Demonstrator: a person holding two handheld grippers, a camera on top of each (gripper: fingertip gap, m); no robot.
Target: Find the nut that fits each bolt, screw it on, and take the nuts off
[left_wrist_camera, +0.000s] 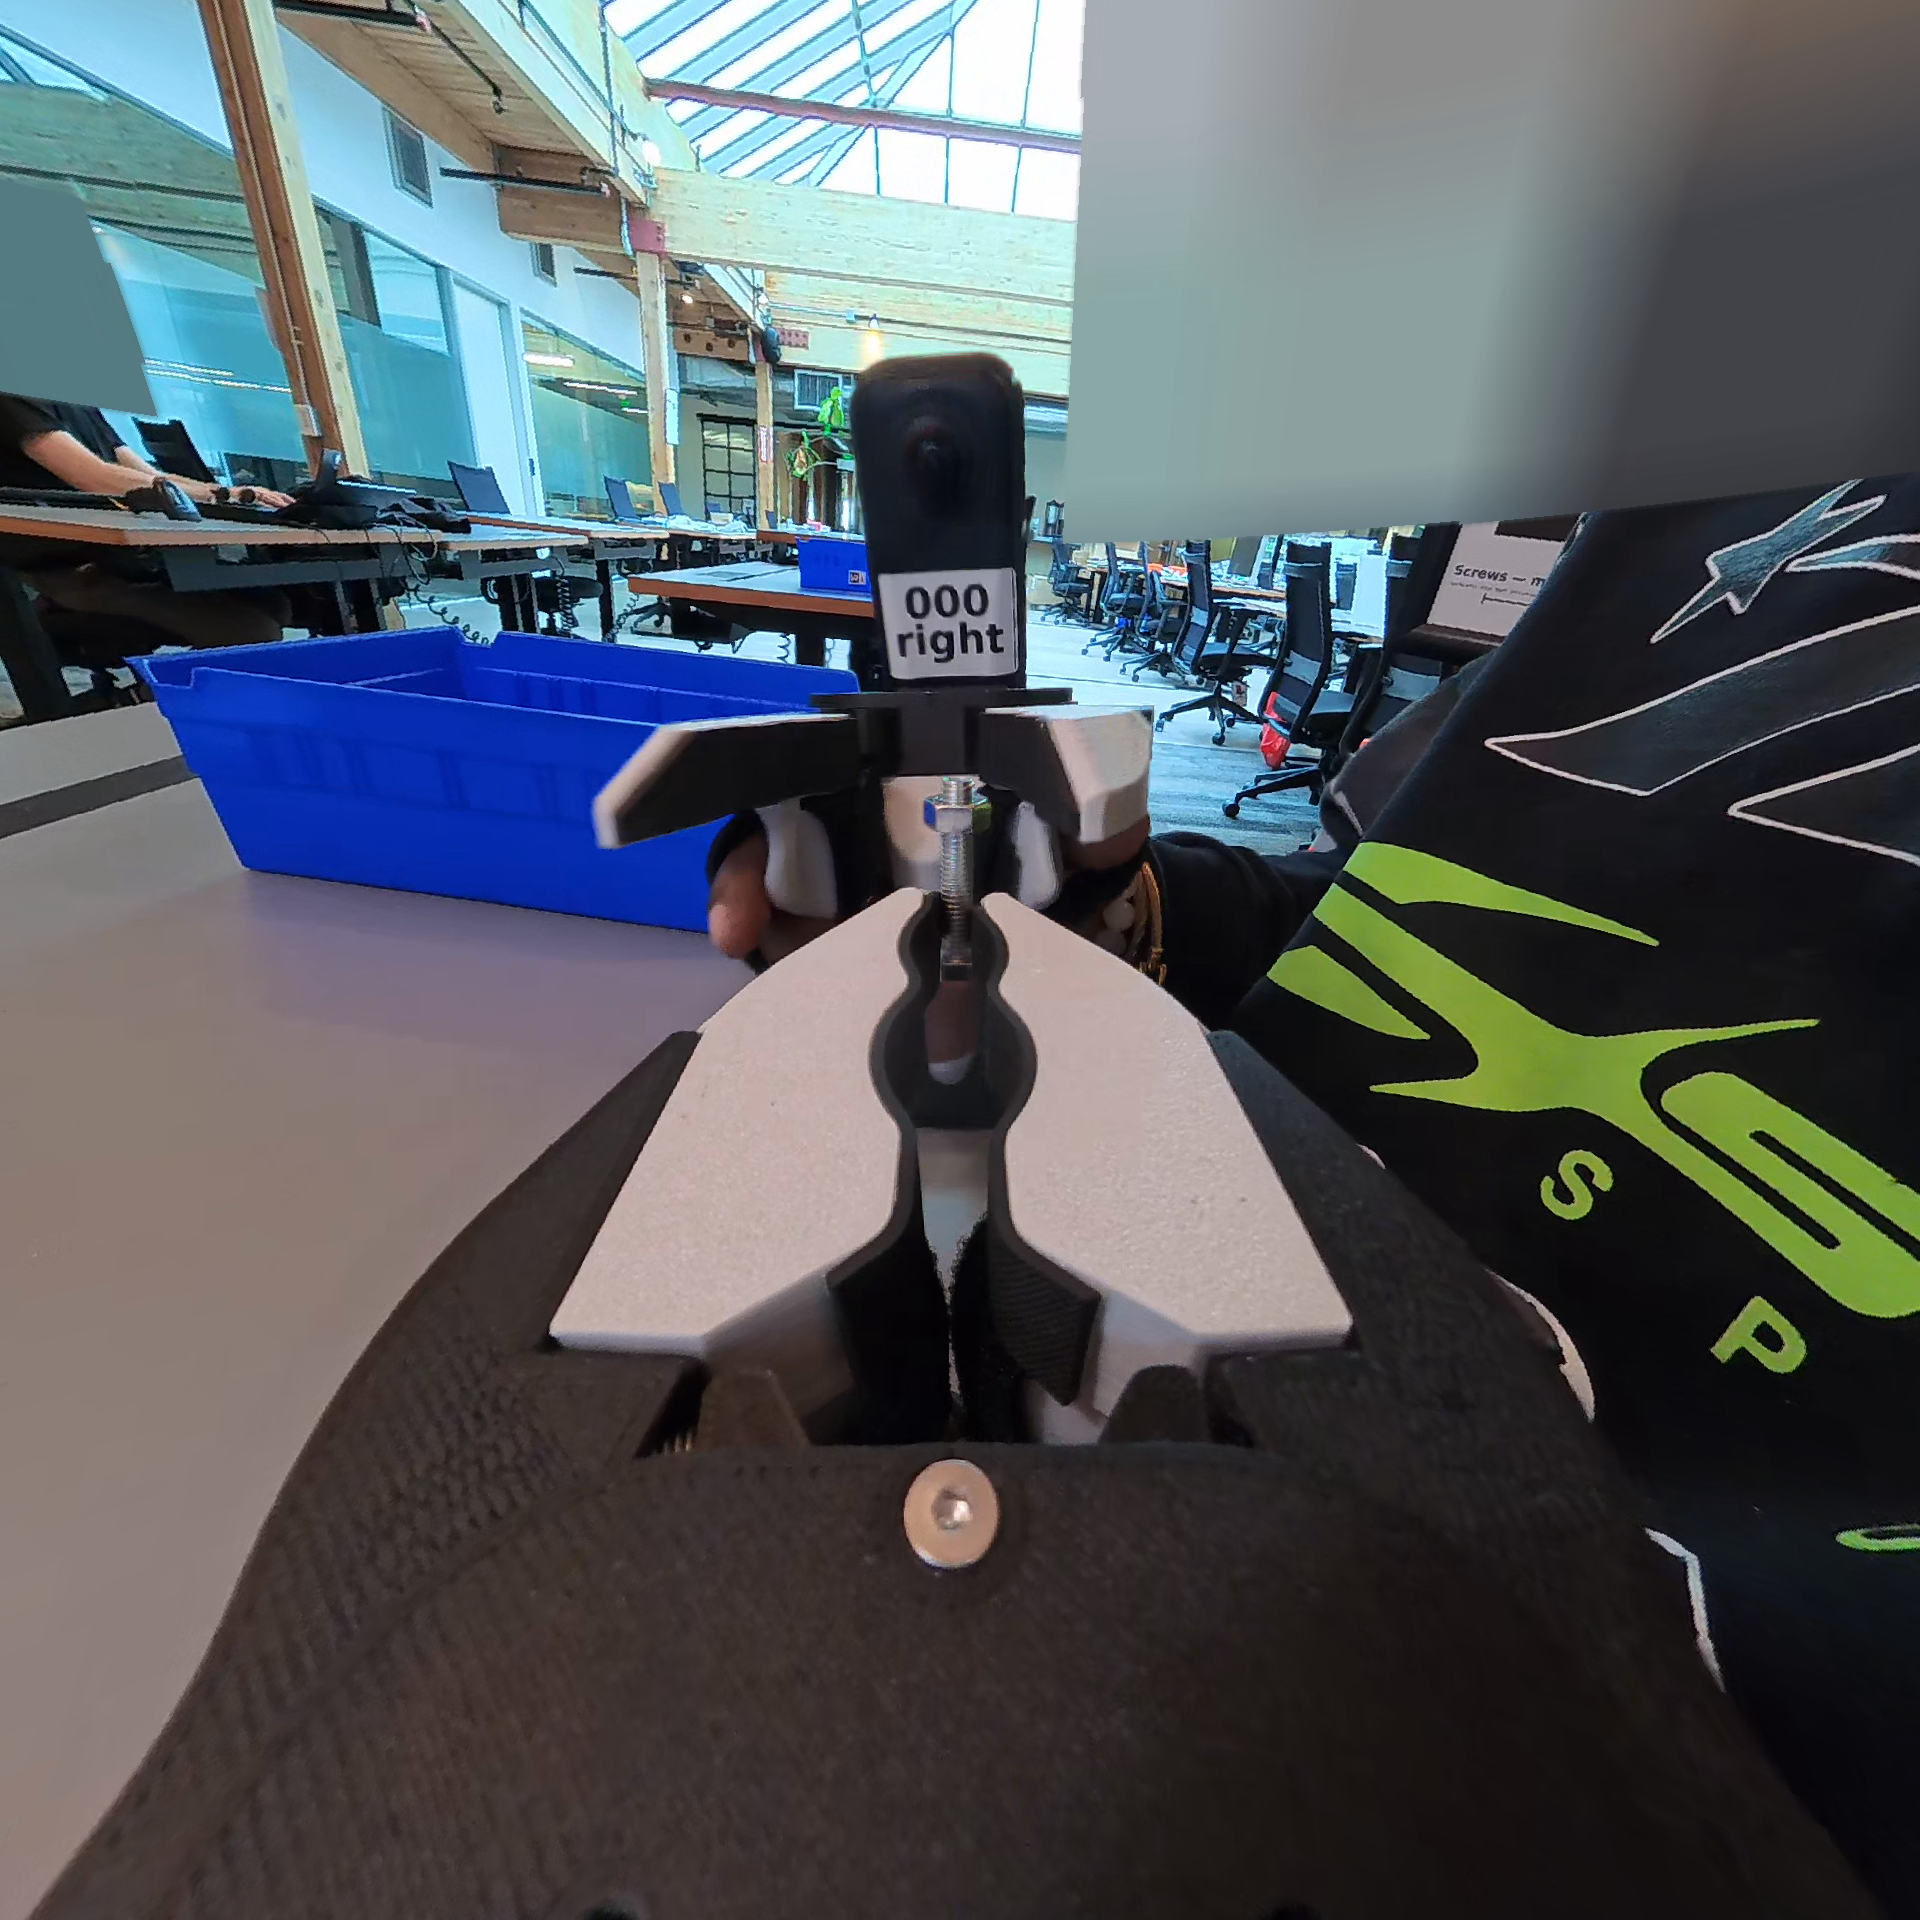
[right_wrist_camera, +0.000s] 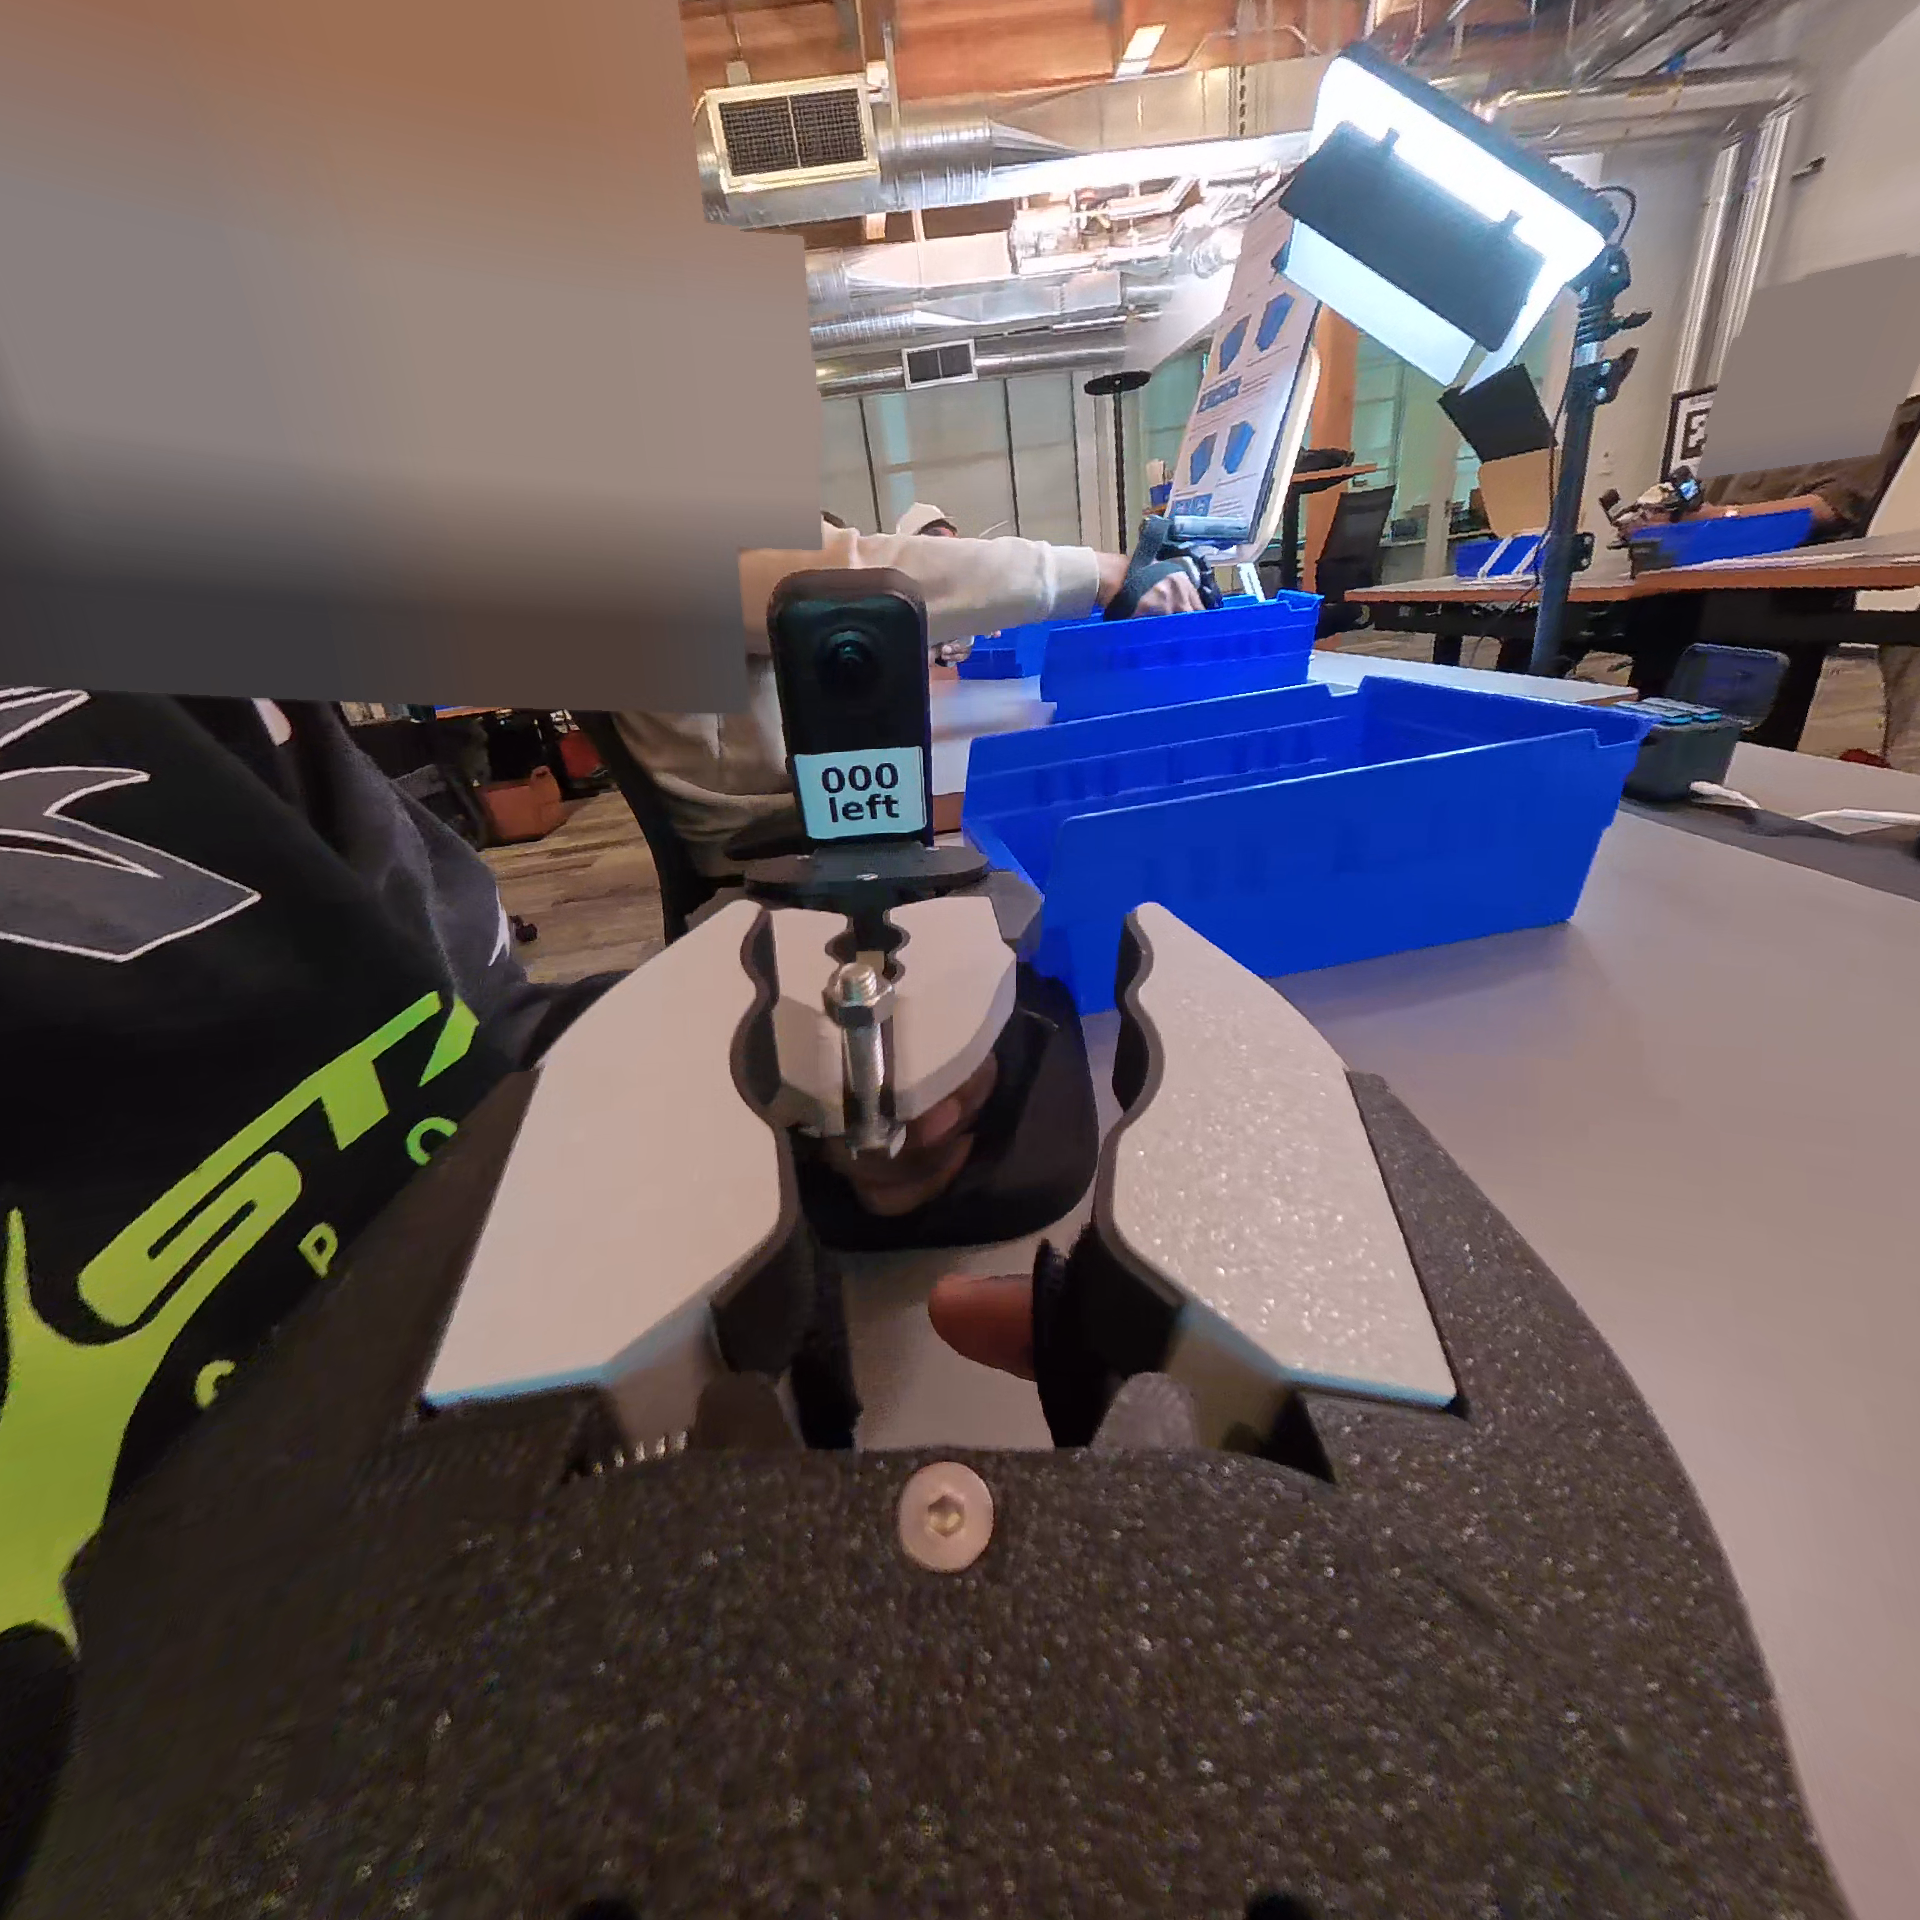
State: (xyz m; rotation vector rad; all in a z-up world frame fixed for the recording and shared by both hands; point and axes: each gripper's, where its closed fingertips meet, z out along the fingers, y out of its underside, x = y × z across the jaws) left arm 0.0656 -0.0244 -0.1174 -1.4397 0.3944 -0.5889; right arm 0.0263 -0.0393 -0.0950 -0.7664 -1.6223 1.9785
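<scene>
Left fingers [left_wrist_camera: 878, 914] clamp bolt [left_wrist_camera: 954, 862] upright; nut [left_wrist_camera: 954, 802] topmost (right gripper [right_wrist_camera: 940, 1023] agape)

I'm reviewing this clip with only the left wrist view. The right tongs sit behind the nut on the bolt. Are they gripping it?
Observer: No. The right wrist view shows the right tongs open, with clear gaps on both sides of the nut.
Operator: Is anything else near the bin?
Observer: A dark case sits beyond the far end of the blue bin.
Operator: What lights the scene?
Observer: A bright light panel on a stand, behind the bin.
</scene>
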